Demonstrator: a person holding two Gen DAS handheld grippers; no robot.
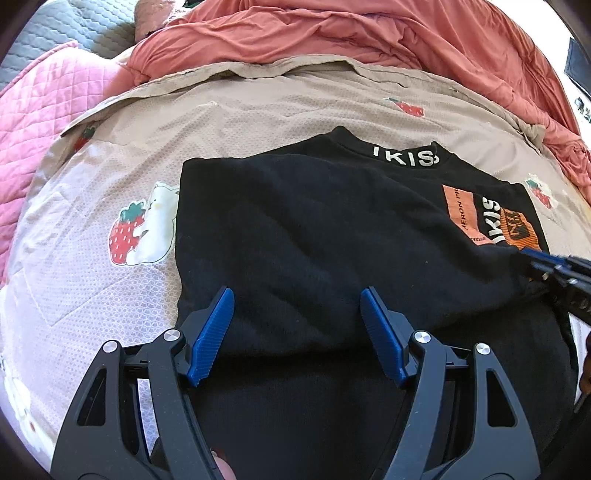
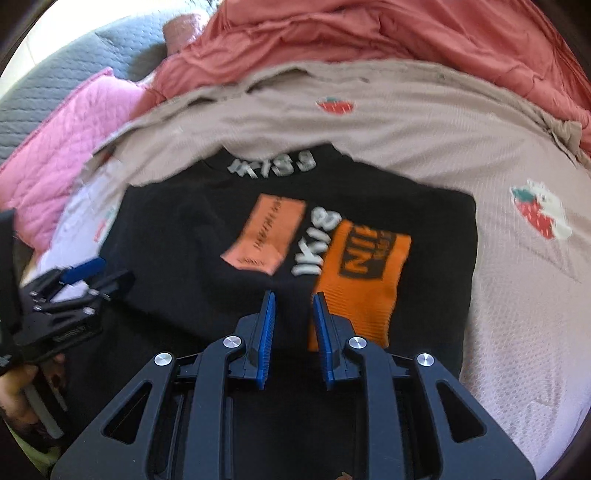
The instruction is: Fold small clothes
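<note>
Beige strawberry-print sheet (image 1: 258, 110) fills most of both frames. Black sweatshirt (image 1: 314, 229) lies flat on it, centre frame, collar toward top. Left tool (image 1: 297, 295) spread wide over its lower part; right tool (image 2: 293, 297) narrowly parted, gripping nothing.

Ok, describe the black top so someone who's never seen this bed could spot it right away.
On the beige strawberry-print sheet, in front of the coral duvet, lies the black top, spread flat beyond both grippers. It's the only dark garment, with white lettering on the collar and orange patches on the chest.
</note>
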